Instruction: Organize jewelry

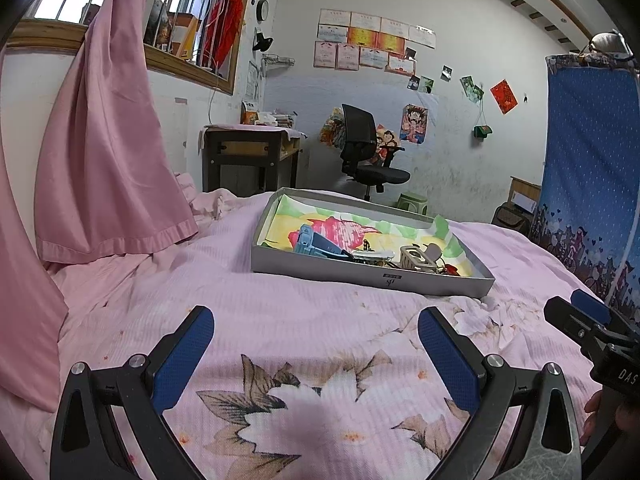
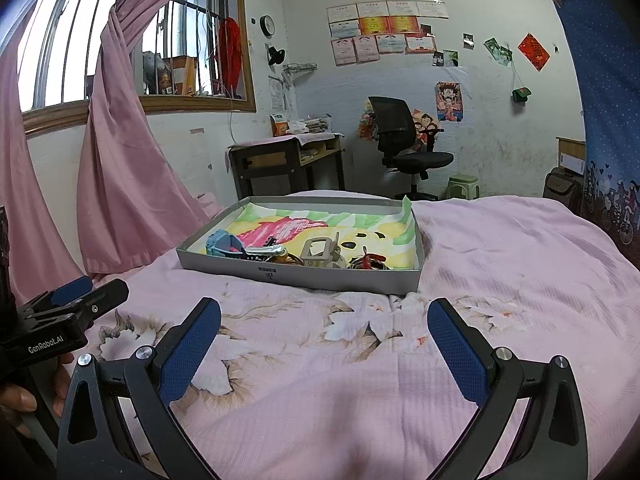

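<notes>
A shallow grey box lined with colourful paper rests on the pink floral bedspread. Along its near side lie a light-blue watch, a silver clip, a beige hair claw and a small red-beaded piece. My left gripper hovers open over the bedspread, short of the box, with nothing between its fingers. My right gripper is likewise open and empty, just in front of the box.
A pink curtain hangs at the left, down to the bed. Beyond the bed stand a dark desk, a black office chair and a green stool. A blue patterned cloth hangs on the right.
</notes>
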